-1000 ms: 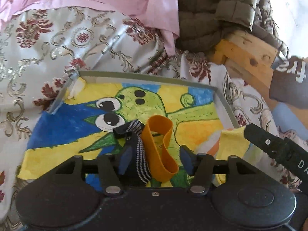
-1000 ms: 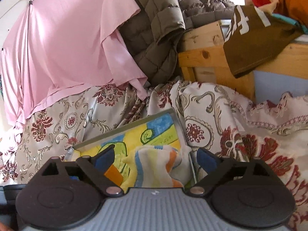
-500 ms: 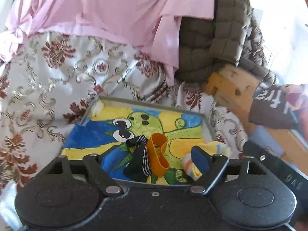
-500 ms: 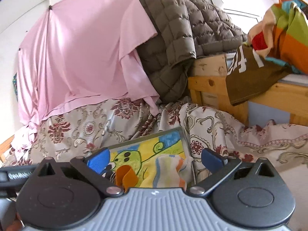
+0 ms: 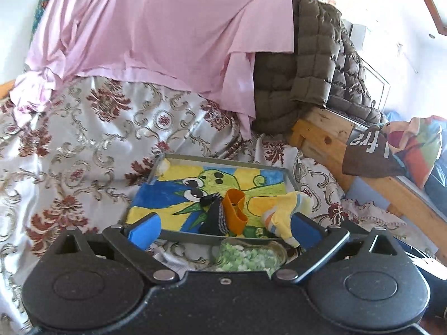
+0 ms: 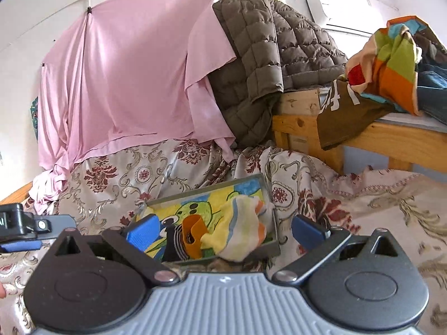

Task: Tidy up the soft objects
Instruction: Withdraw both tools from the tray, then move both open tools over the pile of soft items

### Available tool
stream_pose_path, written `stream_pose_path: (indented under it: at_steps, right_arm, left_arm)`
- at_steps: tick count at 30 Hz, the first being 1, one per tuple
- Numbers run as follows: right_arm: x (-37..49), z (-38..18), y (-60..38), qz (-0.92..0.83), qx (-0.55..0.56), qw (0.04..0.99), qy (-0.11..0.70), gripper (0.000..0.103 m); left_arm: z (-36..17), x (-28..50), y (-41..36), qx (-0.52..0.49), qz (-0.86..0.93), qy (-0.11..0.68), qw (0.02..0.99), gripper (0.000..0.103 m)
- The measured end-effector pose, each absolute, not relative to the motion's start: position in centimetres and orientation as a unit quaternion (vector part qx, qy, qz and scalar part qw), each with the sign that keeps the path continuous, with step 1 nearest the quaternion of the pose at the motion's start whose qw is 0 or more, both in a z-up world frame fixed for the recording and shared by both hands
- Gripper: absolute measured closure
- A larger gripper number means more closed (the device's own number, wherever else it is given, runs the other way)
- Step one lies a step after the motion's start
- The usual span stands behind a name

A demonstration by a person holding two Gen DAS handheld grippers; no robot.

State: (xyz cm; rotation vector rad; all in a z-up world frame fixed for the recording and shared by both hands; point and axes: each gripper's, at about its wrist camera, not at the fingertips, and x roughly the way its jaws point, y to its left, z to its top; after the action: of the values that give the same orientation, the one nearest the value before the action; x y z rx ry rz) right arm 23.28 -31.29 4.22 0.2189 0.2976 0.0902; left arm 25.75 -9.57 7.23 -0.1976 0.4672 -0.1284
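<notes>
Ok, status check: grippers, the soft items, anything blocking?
Left gripper jaws just opened, empty; right gripper open, empty. Striped sock, orange band, yellow sock in tray. Nothing blocking.

Left gripper [image 5: 225, 230] — black textured plastic body, round hubs, silver pivot screws, blue pads. Right gripper [image 6: 225, 230] — ribbed grey body, black linkage arms, blue pads.

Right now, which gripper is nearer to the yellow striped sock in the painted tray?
Right. The right gripper faces the yellow striped sock directly; the left gripper faces the tray's middle, sock beside its right finger.
</notes>
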Motion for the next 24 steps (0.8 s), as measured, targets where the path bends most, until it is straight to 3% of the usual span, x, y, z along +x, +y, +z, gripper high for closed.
stream_pose_path:
  at_steps: [24]
  right_arm:
    - [11.0,1.3,-27.7,0.020,0.126,0.972,0.199,0.000]
  left_arm:
    - [2.5,13.2,-4.1,-0.038,-0.081,0.232,0.969,0.001]
